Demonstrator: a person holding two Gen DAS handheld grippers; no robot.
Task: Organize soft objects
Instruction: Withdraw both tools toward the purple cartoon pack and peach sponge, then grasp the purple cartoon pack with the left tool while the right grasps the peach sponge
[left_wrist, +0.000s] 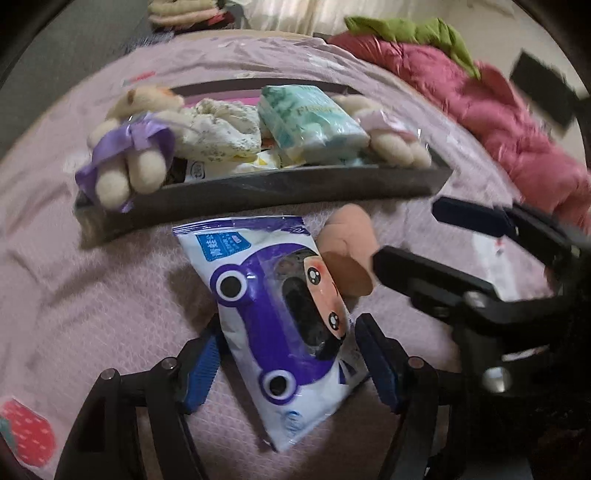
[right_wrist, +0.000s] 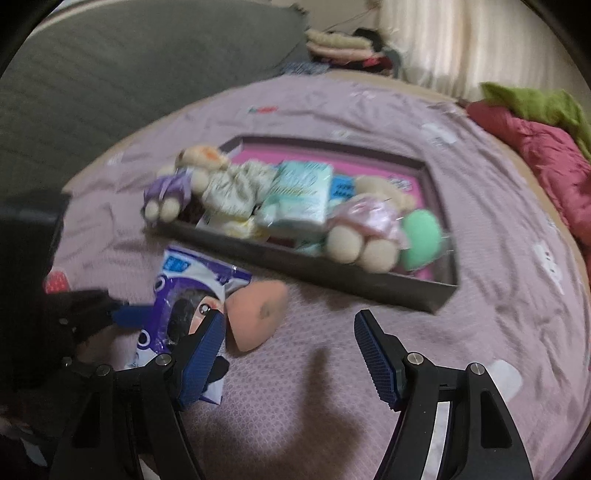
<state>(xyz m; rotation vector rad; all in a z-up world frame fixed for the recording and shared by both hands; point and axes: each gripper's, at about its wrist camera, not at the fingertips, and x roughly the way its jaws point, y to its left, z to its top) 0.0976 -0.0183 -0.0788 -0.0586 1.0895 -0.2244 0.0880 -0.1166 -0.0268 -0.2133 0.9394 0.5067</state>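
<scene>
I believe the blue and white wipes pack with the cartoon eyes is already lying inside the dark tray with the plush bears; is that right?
Not quite. The wipes pack lies on the pink bedspread in front of the dark tray, not inside it, between the open left gripper fingers. The left wrist view shows this; the plush bears are in the tray.

The bag (left_wrist: 280, 314) was white with purple shapes. The bedsheet (left_wrist: 92, 295) was pink. The tray (left_wrist: 258, 188) was dark grey.
</scene>
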